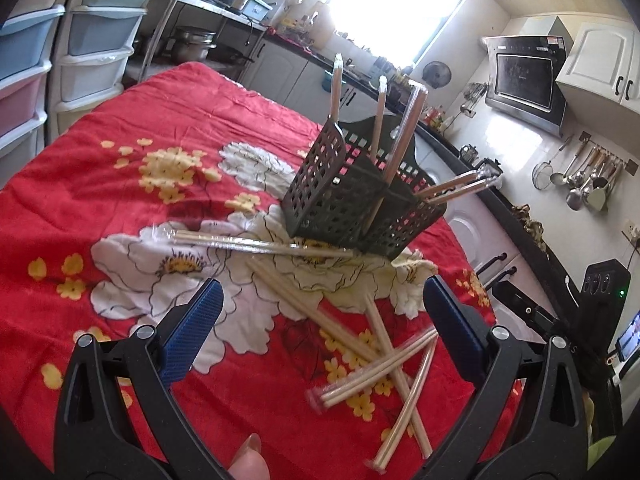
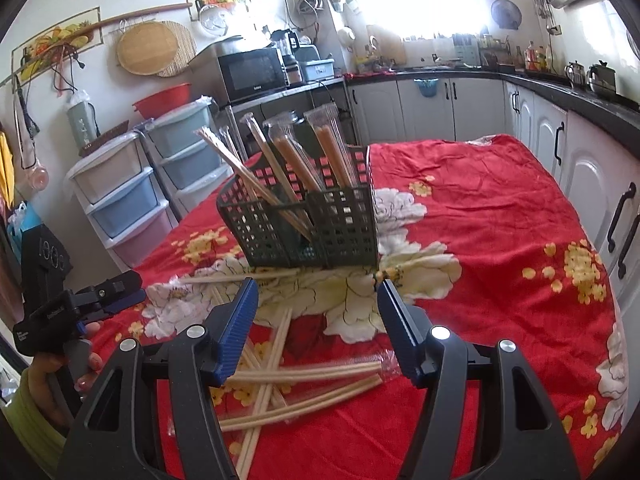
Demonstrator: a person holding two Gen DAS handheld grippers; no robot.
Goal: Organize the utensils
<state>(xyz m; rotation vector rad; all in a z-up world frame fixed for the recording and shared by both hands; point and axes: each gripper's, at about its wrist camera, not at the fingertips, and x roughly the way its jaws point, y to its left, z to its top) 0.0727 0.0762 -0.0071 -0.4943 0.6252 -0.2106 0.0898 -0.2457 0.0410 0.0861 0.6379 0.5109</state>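
Note:
A dark green perforated utensil basket (image 1: 352,200) (image 2: 312,220) stands on the red flowered cloth (image 1: 120,200) and holds several wrapped chopstick pairs (image 2: 296,156) standing up. More wrapped chopstick pairs (image 1: 360,344) (image 2: 304,376) lie crossed on the cloth in front of it. My left gripper (image 1: 320,292) is open and empty above the loose pile. My right gripper (image 2: 316,296) is open and empty, hovering over the same pile, in front of the basket. The left gripper also shows in the right wrist view (image 2: 120,292) at the left edge.
Plastic drawer towers (image 2: 132,200) stand left of the table. White cabinets with a black counter (image 2: 560,128) run along the right and back. A microwave (image 2: 252,72) sits at the back. Ladles hang on the wall (image 1: 584,184).

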